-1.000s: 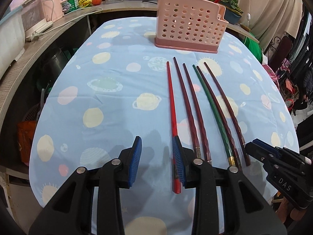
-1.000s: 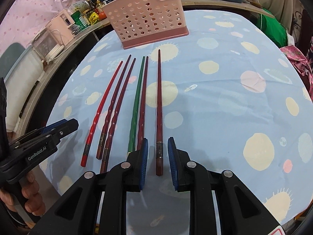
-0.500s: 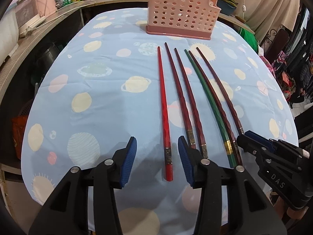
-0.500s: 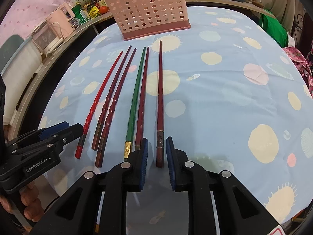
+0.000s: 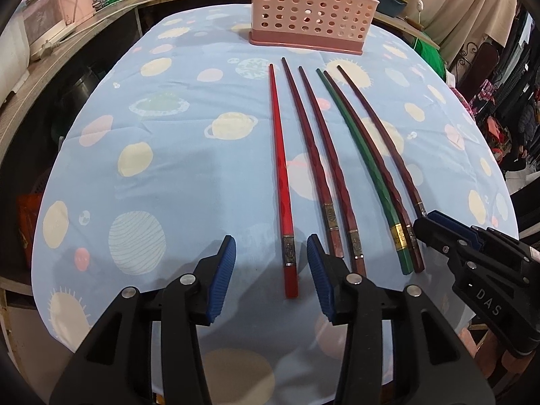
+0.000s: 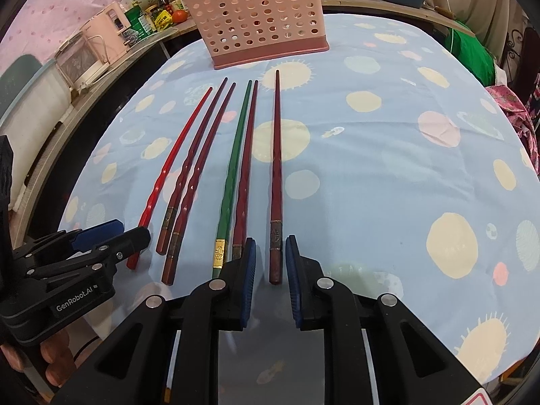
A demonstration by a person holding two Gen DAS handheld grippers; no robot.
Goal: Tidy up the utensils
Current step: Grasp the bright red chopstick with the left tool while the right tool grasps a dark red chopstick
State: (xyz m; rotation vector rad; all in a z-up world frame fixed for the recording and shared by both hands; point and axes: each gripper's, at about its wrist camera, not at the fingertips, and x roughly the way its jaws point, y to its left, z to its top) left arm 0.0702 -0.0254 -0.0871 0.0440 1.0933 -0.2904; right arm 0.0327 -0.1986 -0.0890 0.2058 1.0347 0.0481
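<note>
Chopsticks (image 5: 282, 182) lie before pink basket (image 5: 310, 10), none visibly inside.

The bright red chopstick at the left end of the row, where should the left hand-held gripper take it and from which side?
Probably at the thick near end, around the metal band, coming straight down from above. The bright red chopstick lies flat on the tablecloth, lengthwise between the open left hand-held gripper's fingers. There is clear cloth on its left, while a dark red chopstick lies close on its right.
</note>
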